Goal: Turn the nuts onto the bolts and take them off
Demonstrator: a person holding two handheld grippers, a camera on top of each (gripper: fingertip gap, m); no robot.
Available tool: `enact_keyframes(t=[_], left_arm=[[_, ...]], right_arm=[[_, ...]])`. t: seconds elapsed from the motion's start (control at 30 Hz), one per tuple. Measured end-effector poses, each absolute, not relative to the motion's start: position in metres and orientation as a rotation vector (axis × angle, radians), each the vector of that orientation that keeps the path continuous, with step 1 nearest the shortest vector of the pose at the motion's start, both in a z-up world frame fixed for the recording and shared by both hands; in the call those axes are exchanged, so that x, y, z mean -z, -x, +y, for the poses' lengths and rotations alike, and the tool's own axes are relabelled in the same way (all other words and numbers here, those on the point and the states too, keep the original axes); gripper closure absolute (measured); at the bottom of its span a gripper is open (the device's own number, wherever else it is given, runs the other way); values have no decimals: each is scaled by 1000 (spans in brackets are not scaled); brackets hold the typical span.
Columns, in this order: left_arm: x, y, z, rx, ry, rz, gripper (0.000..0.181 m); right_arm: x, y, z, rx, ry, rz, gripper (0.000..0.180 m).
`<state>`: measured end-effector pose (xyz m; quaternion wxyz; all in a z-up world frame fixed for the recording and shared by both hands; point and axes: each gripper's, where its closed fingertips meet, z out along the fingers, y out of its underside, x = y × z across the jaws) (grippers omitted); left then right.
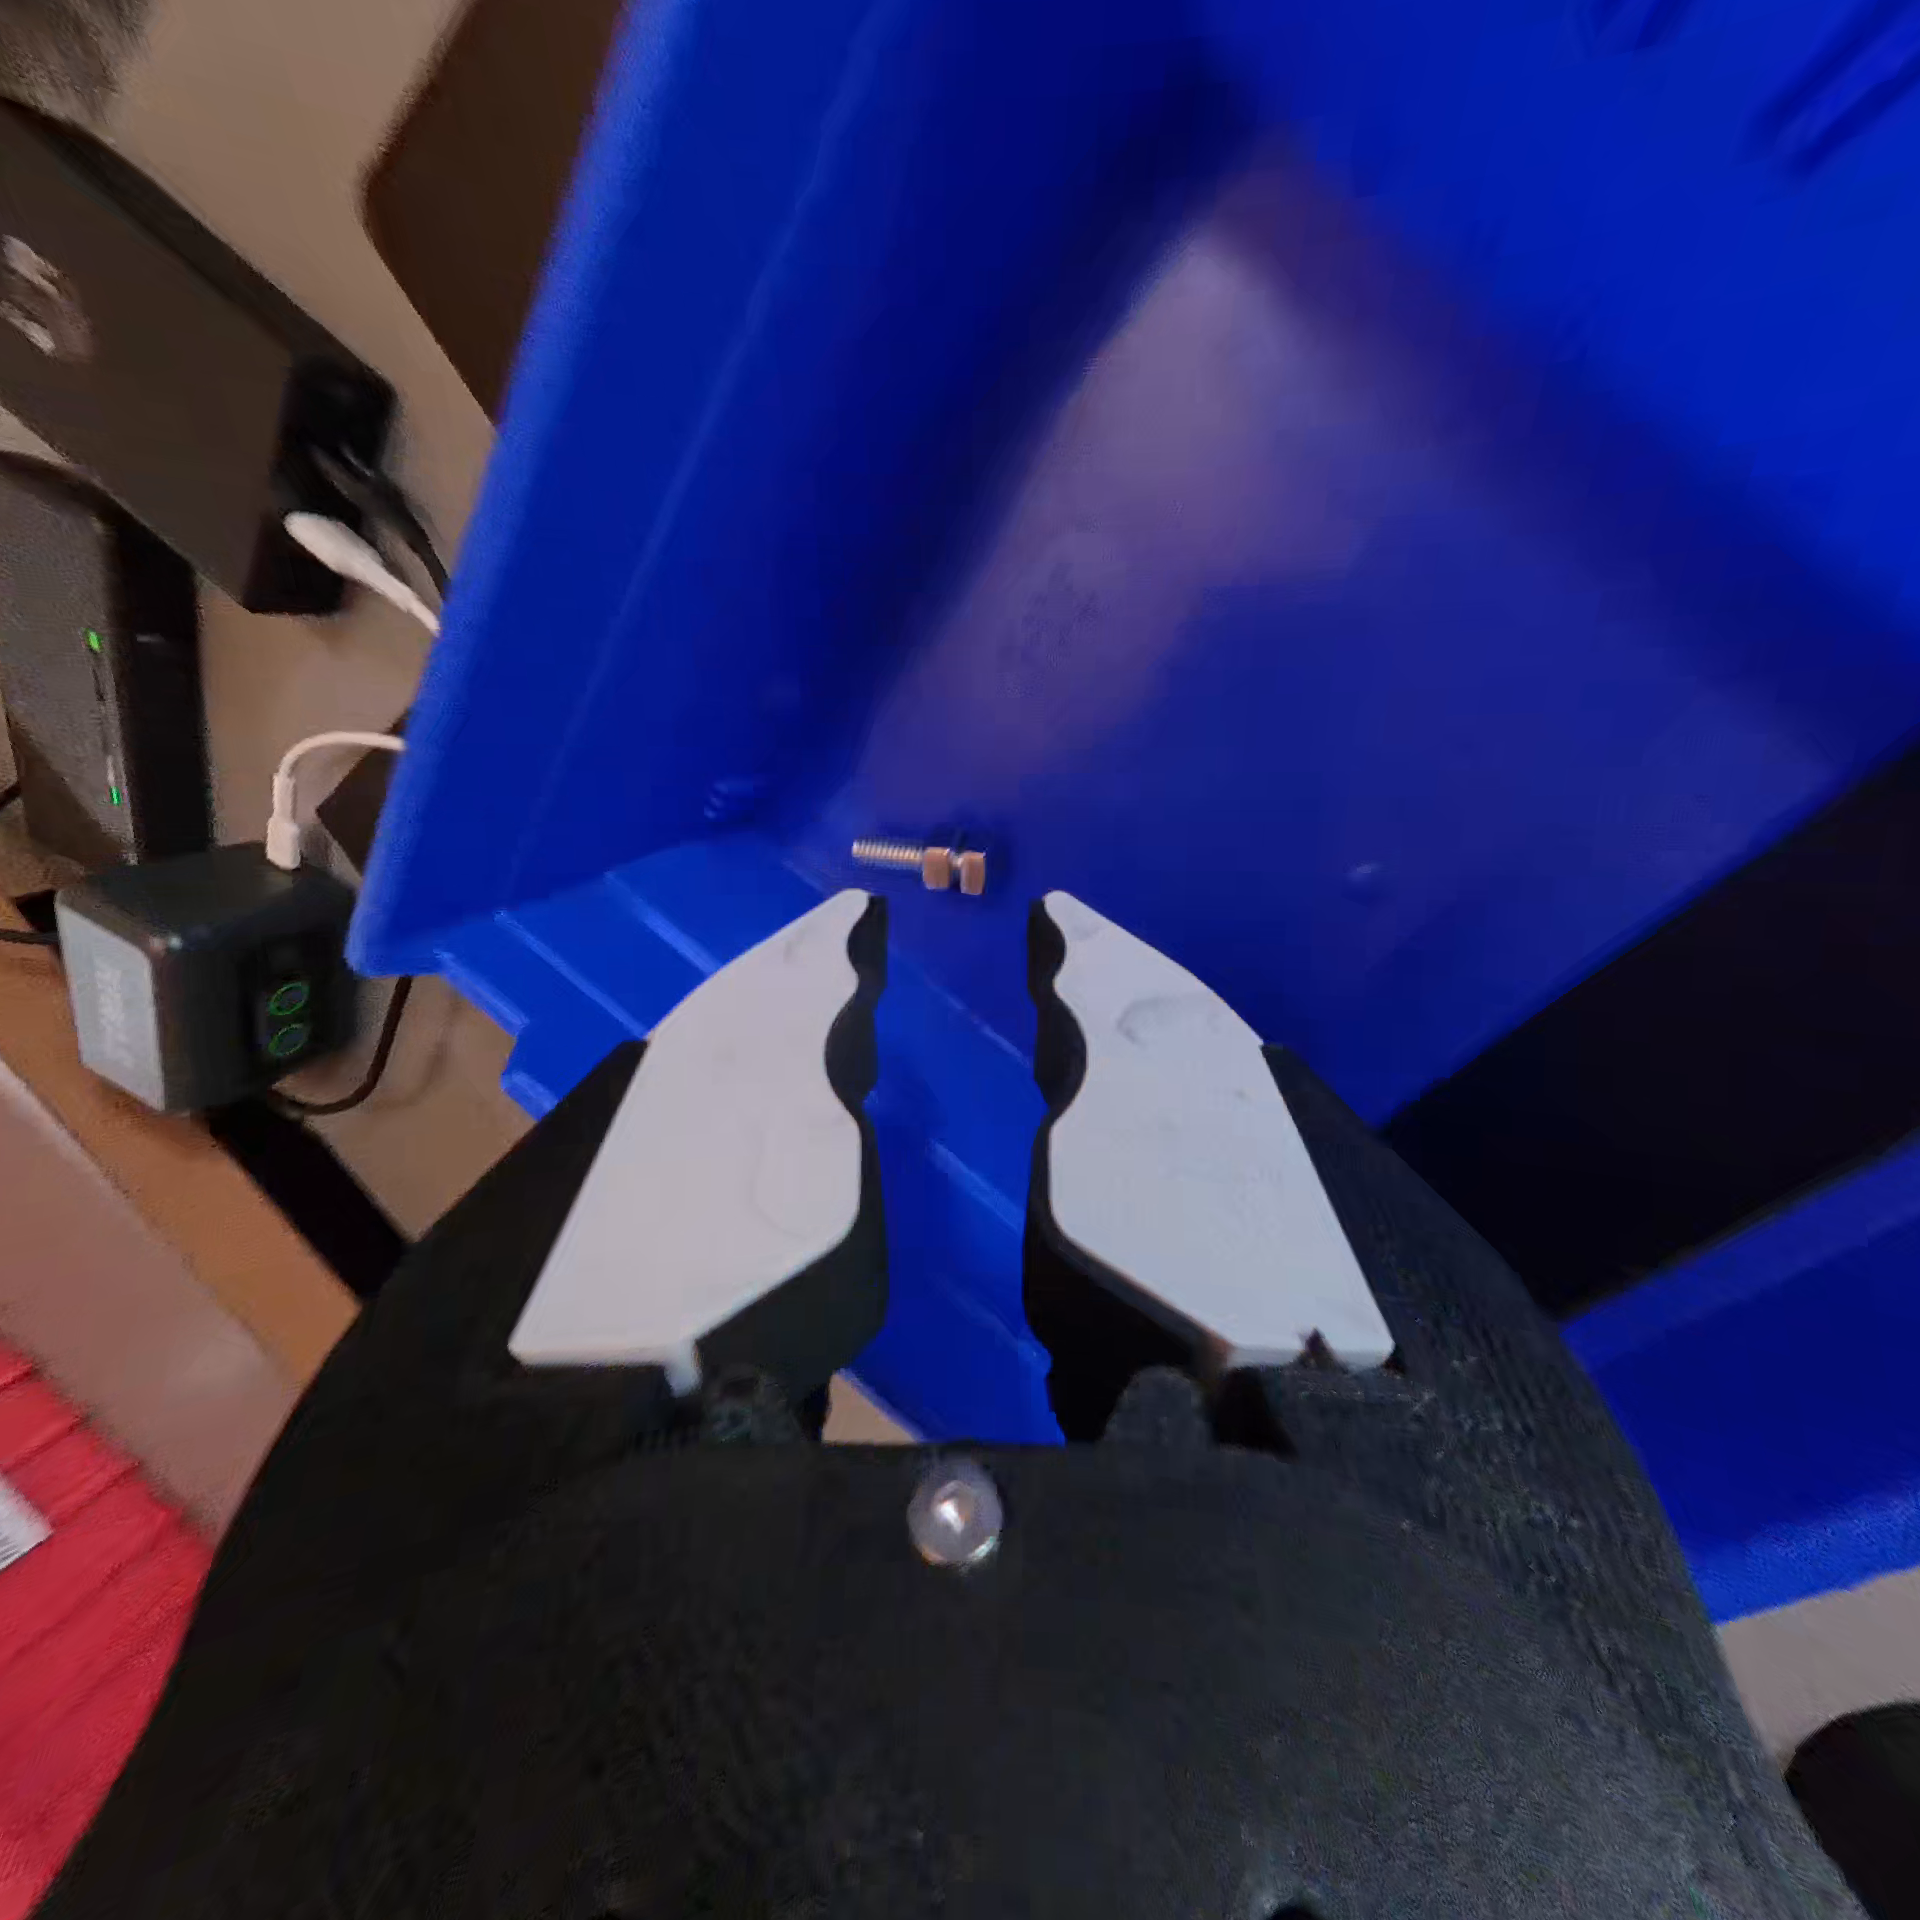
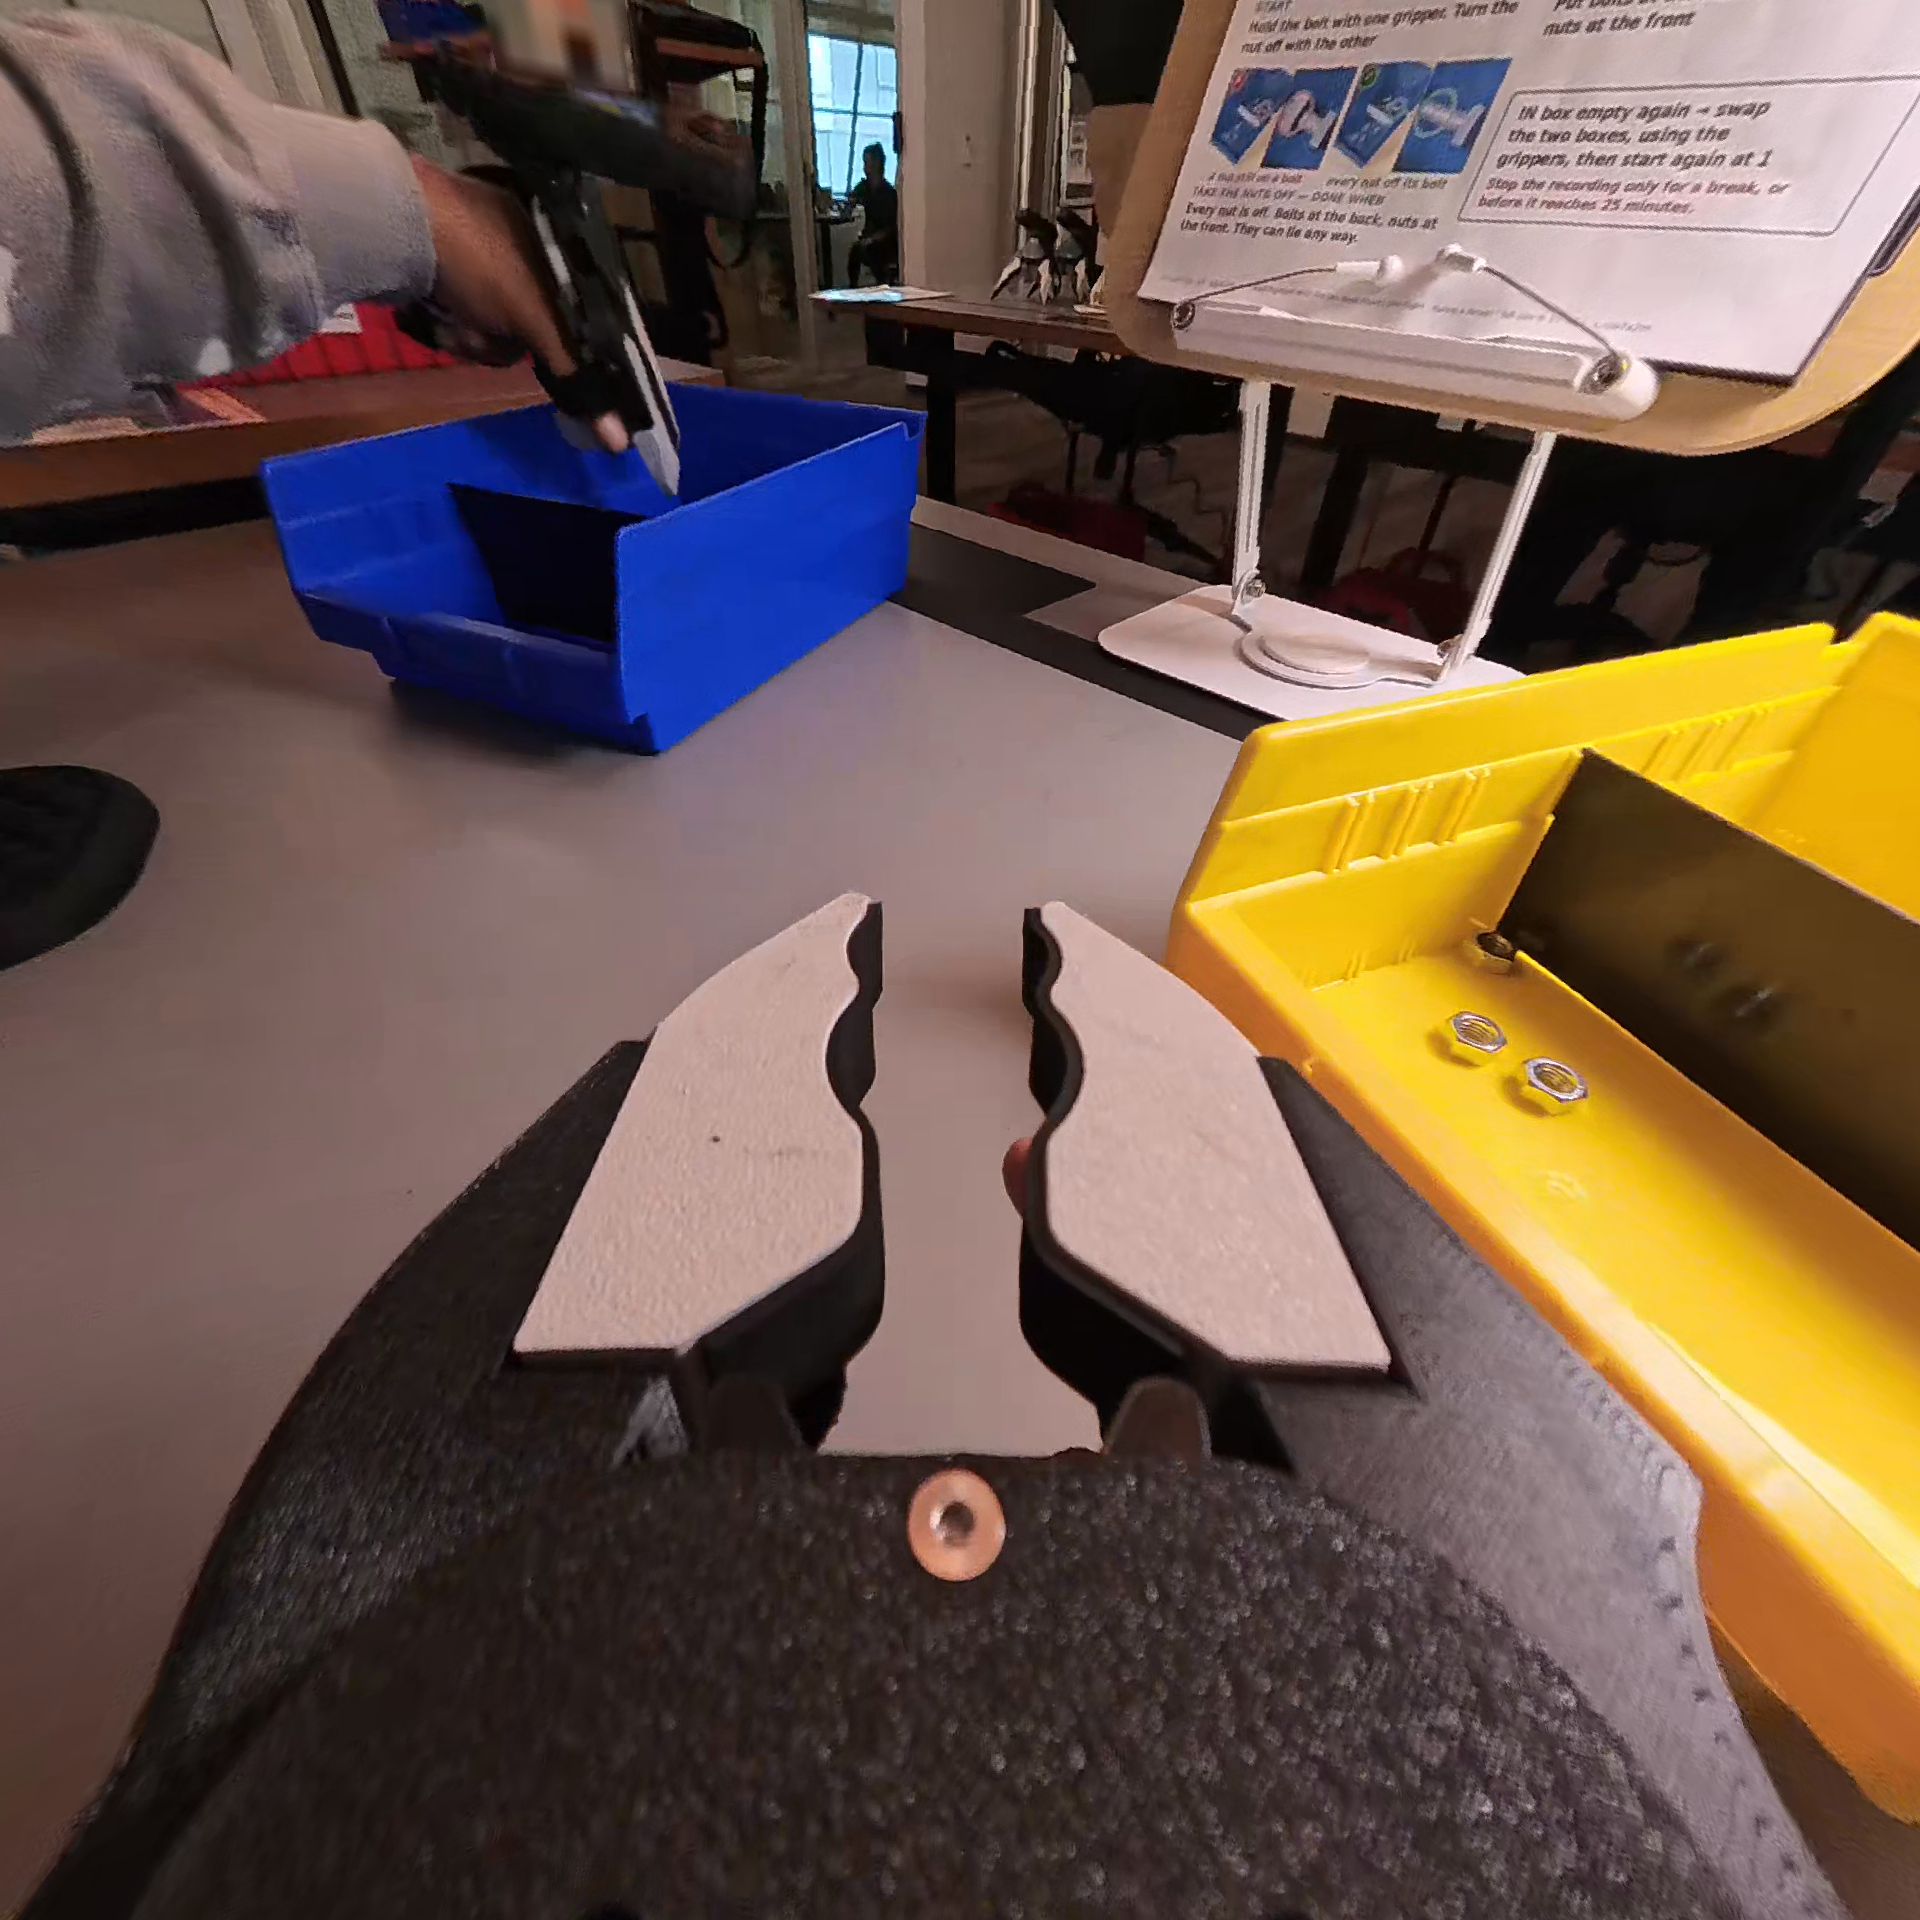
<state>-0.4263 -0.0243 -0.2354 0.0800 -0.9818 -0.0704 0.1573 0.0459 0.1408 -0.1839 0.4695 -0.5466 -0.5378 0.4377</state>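
Observation:
A small silver bolt with a nut on it lies on the floor of the blue bin, near its corner. My left gripper is open and empty, its tips just short of the bolt. In the right wrist view the left gripper reaches down into the blue bin at the far left. My right gripper is open and empty above the grey table. Three loose nuts lie in the front section of the yellow bin to its right.
A black divider splits the yellow bin, and another the blue bin. A white stand with an instruction sheet is at the far right. A black round pad lies at the left edge. A black power box sits beyond the blue bin. The tips of one gripper are about 50 cm away from the tips of the other.

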Motion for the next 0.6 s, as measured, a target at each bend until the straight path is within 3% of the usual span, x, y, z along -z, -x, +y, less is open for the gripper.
enact_keyframes(t=[0.27, 0.6], left_arm=[[285, 438, -40, -464, 3279, -92, 143], [281, 443, -24, -588, 3204, 24, 158]], right_arm=[[196, -52, 140, -1141, 1389, -1325, 154], [201, -50, 139, -1147, 1407, -1333, 155]])
